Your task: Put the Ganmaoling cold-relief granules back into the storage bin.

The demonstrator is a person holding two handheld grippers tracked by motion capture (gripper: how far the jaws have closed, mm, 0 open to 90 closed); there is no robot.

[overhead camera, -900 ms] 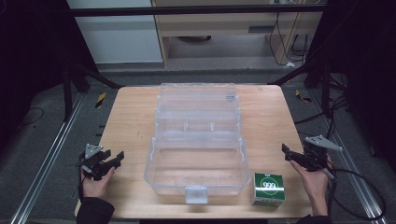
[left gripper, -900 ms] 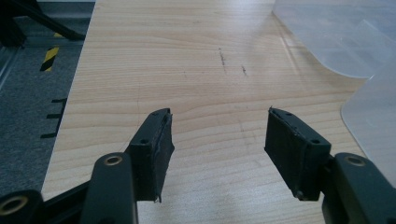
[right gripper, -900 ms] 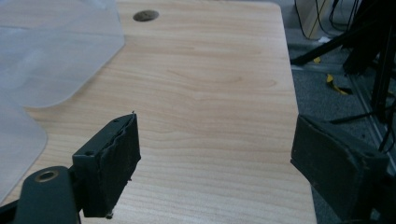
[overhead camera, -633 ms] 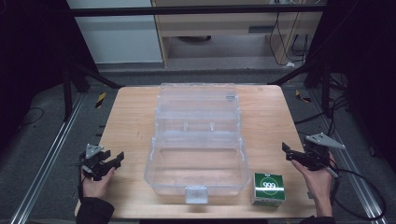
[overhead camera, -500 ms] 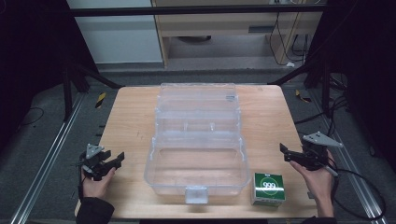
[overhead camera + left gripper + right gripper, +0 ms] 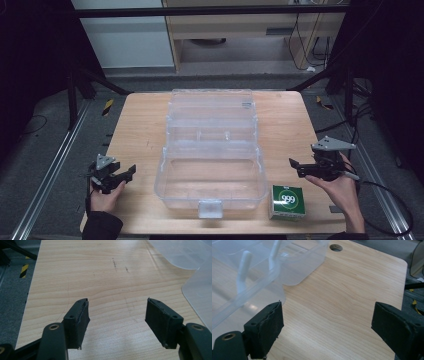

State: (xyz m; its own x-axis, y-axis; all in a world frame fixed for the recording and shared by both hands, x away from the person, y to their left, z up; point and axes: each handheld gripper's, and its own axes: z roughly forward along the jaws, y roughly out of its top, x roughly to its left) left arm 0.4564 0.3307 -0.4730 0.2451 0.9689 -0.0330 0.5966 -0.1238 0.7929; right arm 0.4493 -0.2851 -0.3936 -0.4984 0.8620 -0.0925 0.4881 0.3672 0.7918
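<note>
The small green box [image 6: 287,201] stands near the front right corner of the table [image 6: 285,125], just beside the open clear plastic case [image 6: 210,150] in the middle. Nothing is picked up yet; I judge this is the approach step. The right gripper [image 6: 296,166] hovers above the box, a little to its right, jaws apart and empty. Next it should come down and close on the box. The left gripper [image 6: 129,172] waits open at the front left edge. The table is light wood; around it are grey floor and dark frame.
</note>
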